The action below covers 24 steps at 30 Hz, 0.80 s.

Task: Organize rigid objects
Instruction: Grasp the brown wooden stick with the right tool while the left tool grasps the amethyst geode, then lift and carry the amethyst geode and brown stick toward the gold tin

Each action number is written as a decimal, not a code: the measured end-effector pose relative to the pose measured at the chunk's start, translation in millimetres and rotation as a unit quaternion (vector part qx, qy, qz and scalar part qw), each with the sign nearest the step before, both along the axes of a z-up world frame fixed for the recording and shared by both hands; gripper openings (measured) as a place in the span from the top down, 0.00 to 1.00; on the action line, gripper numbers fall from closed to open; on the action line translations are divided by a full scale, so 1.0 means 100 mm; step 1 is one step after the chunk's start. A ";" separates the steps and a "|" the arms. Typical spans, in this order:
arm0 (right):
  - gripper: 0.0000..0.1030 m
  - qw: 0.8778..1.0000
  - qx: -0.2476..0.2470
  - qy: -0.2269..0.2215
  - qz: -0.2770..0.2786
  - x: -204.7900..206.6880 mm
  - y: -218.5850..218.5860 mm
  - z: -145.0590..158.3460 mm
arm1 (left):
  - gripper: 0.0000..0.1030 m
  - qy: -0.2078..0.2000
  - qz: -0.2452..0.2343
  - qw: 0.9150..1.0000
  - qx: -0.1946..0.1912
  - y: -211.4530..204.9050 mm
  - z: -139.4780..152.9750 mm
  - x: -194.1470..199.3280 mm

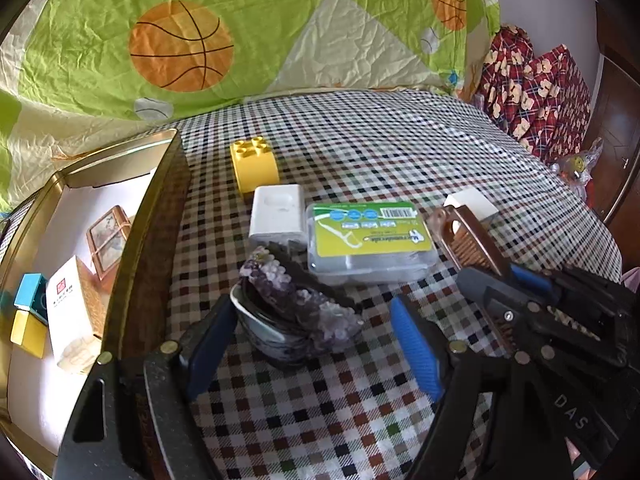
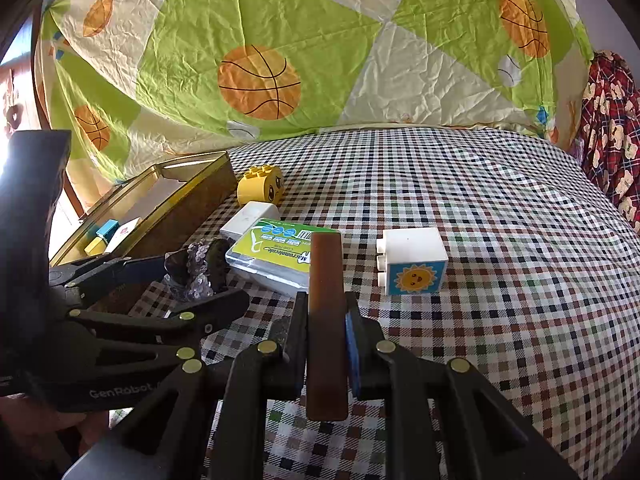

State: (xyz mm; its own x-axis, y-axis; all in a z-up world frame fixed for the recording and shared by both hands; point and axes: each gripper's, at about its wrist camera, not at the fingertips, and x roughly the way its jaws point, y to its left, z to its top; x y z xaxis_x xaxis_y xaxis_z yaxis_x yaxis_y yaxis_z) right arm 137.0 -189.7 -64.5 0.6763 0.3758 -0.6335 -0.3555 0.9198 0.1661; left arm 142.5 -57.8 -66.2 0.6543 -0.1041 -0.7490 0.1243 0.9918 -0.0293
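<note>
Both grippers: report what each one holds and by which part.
The right gripper clamps the brown comb across its spine, about midway along. The left gripper is open around the sequined hair clip, holding nothing.

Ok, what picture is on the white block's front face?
A yellow smiling sun on a blue panel on the white block, clearest in the right wrist view.

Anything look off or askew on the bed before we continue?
Mostly tidy. The white sun block lies on its side, studs facing left. A purple sequined item sits bunched in a small bowl between the left gripper fingers. No spills or damage visible.
</note>
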 end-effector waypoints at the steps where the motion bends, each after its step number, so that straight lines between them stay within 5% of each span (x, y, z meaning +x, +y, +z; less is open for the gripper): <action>1: 0.83 1.000 0.000 0.000 0.000 0.00 0.00 0.00 | 0.25 0.001 0.001 1.000 0.003 0.00 0.00 0.00; 3: 0.83 1.000 0.001 -0.001 0.000 0.00 -0.01 0.01 | 0.40 -0.003 -0.002 1.000 0.010 -0.01 0.00 -0.01; 24: 0.83 1.000 0.002 -0.020 0.009 -0.06 0.02 0.02 | 0.42 -0.065 -0.003 0.998 -0.019 0.16 0.14 -0.38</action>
State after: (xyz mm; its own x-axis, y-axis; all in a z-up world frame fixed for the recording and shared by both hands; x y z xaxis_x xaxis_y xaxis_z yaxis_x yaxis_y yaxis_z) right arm 131.4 -187.9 -62.3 0.6946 0.3903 -0.6043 -0.3782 0.9127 0.1548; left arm 104.4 -41.3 -51.7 0.7446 -0.1357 -0.6536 0.1358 0.9894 -0.0507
